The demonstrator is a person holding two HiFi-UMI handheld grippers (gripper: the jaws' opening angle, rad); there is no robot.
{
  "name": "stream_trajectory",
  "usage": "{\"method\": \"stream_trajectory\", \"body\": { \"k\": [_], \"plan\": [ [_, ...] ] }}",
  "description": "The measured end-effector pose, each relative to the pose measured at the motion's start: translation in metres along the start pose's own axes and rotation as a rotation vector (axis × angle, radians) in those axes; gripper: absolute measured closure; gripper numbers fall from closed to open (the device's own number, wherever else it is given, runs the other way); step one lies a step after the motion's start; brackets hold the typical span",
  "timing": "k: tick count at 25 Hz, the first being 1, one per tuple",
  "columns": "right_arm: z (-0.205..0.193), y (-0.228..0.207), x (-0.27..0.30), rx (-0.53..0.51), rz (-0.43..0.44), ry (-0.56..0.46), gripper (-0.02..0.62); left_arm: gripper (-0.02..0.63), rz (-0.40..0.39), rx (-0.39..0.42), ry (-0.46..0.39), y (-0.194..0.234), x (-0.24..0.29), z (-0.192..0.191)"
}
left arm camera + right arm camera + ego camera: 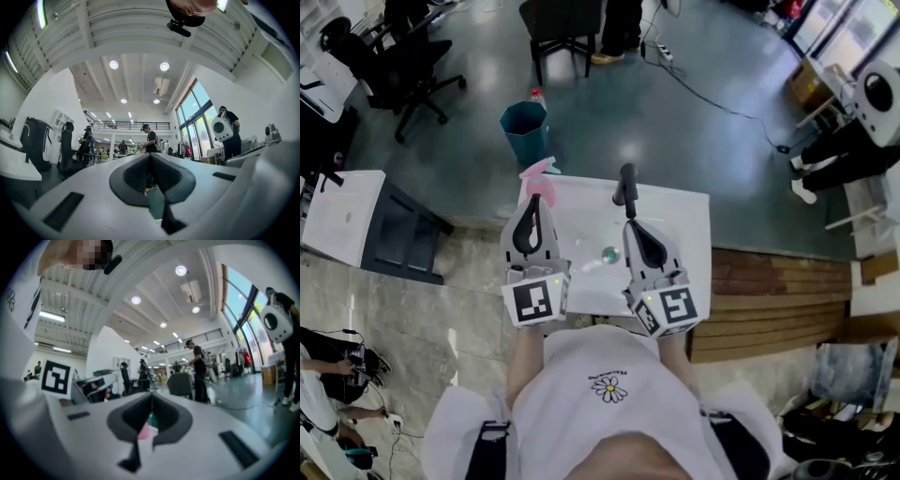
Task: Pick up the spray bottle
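The pink spray bottle (540, 177) stands at the far left corner of the white table (675, 225). My left gripper (532, 202) points at it from the near side, its tips just short of the bottle, jaws together and holding nothing. My right gripper (626, 178) reaches over the table's far edge to the bottle's right, also shut and empty. In the left gripper view the jaws (150, 154) meet at the tip. In the right gripper view the shut jaws (151, 394) frame a pink patch of the spray bottle (143, 430) through their hollow.
A small round object (609, 253) lies mid-table between the grippers. A teal waste bin (525, 129) stands on the floor beyond the bottle. Black office chairs (403, 66) stand at the far left, wooden boards (769, 300) lie right of the table, and people stand further off.
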State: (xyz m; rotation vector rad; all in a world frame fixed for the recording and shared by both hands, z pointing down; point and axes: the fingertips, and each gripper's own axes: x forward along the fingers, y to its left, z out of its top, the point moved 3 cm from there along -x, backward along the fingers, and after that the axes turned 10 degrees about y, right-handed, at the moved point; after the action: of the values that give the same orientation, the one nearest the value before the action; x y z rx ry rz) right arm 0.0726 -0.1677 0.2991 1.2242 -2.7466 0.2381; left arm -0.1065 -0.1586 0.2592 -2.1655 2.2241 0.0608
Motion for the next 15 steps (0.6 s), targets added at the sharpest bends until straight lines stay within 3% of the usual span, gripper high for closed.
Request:
{"method": "stream_trajectory", "body": {
  "k": [9,10,11,12,15],
  "plan": [
    [0.031,-0.006,0.024,0.051,0.074,-0.037,0.563,0.584,0.041,0.047,0.018,0.007,0.002,0.008],
    [0.034,-0.003,0.032,0.057,0.101,-0.03,0.532,0.584,0.056,0.044,0.022,0.01,0.0,0.007],
    [0.035,0.002,0.04,0.063,0.13,-0.021,0.446,0.584,0.069,0.042,0.03,0.014,-0.003,0.004],
    [0.036,0.007,0.049,0.067,0.157,-0.013,0.408,0.584,0.076,0.045,0.036,0.017,-0.004,0.001],
    [0.039,0.021,0.074,0.033,0.224,0.019,0.393,0.584,0.082,0.064,0.036,0.026,-0.004,-0.002]
  ]
}}
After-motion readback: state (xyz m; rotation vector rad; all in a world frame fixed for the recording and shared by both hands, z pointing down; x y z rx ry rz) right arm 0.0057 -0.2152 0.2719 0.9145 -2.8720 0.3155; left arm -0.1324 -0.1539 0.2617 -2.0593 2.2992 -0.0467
